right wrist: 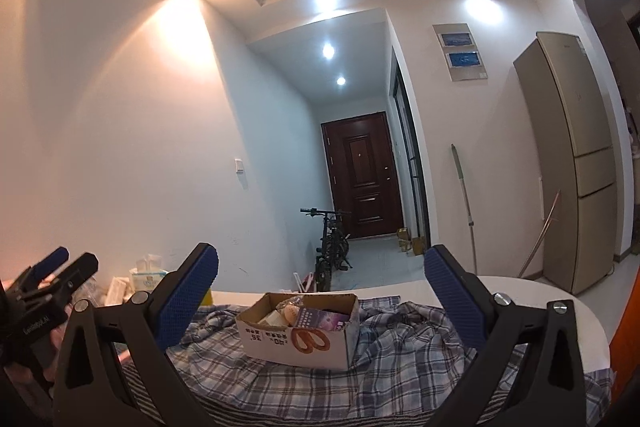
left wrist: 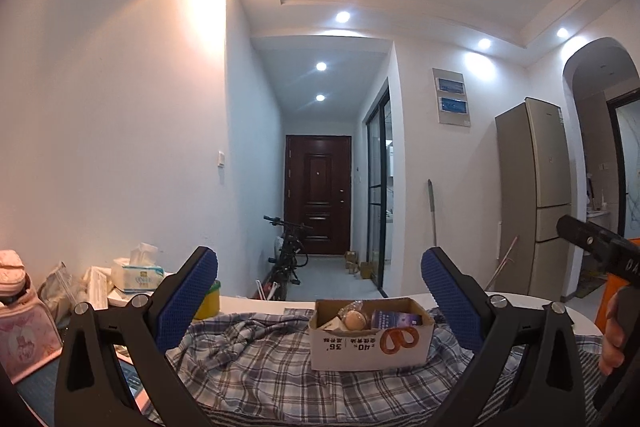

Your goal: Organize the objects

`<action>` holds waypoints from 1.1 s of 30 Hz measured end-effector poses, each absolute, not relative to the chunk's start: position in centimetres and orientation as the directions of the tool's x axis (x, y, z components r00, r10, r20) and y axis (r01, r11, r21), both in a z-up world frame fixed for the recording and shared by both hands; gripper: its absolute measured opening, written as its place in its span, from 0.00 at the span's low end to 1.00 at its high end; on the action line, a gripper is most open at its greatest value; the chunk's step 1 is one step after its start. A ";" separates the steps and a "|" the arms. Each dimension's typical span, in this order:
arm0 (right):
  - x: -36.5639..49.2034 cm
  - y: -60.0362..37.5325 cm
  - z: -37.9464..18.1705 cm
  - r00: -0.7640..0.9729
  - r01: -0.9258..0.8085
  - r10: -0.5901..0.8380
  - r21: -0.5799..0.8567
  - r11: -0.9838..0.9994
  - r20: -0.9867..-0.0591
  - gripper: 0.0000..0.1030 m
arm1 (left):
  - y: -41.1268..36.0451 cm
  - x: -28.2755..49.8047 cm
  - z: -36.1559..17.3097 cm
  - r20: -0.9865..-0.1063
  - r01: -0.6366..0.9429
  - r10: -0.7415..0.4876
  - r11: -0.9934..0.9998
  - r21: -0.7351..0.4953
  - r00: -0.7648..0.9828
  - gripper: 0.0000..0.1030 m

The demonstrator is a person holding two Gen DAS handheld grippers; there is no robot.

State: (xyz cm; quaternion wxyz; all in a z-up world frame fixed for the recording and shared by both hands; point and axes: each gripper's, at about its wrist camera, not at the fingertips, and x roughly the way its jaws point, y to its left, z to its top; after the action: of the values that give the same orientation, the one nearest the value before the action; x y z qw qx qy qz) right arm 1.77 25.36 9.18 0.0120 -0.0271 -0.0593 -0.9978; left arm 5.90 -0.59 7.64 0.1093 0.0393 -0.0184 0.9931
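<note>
A white cardboard box (left wrist: 370, 341) (right wrist: 298, 337) stands on a crumpled plaid cloth (left wrist: 256, 367) (right wrist: 400, 359) spread over the white table (left wrist: 256, 303) (right wrist: 516, 291). Inside it lie a beige ball (left wrist: 354, 319), a purple packet (left wrist: 398, 319) (right wrist: 320, 319) and other small items. My left gripper (left wrist: 320, 267) is open, held above the cloth in front of the box, with nothing between its blue pads (left wrist: 188, 303). My right gripper (right wrist: 321, 263) is open too, empty, and also faces the box. Each gripper shows at the edge of the other's view.
On the table's left are a tissue pack (left wrist: 136, 273) (right wrist: 148, 277), a pink bag (left wrist: 24, 331), plastic bags and a yellow container (left wrist: 208, 301). Beyond the table a hallway holds a bicycle (left wrist: 286, 259) and a brown door (left wrist: 318, 193). A fridge (left wrist: 536, 195) stands right.
</note>
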 end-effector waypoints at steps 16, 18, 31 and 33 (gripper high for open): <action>-2.5 23.3 1.7 -1.000 -0.001 0.001 0.057 -0.998 0.000 1.00 | -0.1 0.8 1.6 -0.020 -0.180 0.180 -0.983 -0.026 -0.983 1.00; -2.9 23.3 0.8 -1.000 0.004 -0.005 0.063 -0.998 -0.017 1.00 | 0.4 0.6 1.1 -0.008 -0.149 0.149 -0.989 0.016 -0.989 1.00; -4.9 23.2 -0.4 -0.993 -0.012 0.006 0.050 -0.999 -0.118 1.00 | 0.8 -1.2 -0.4 -0.089 -0.220 0.220 -0.975 -0.004 -0.972 1.00; -4.8 23.0 -0.4 -0.993 -0.015 0.010 0.043 -0.999 -0.114 1.00 | 1.1 -0.9 -0.4 -0.078 -0.215 0.213 -0.976 0.019 -0.974 1.00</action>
State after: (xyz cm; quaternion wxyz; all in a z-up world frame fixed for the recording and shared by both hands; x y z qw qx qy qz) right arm -4.78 22.96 -0.45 -0.0064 0.0569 -0.0218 -0.9981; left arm -0.85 1.11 -0.39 0.1076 -0.0378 0.0137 0.9934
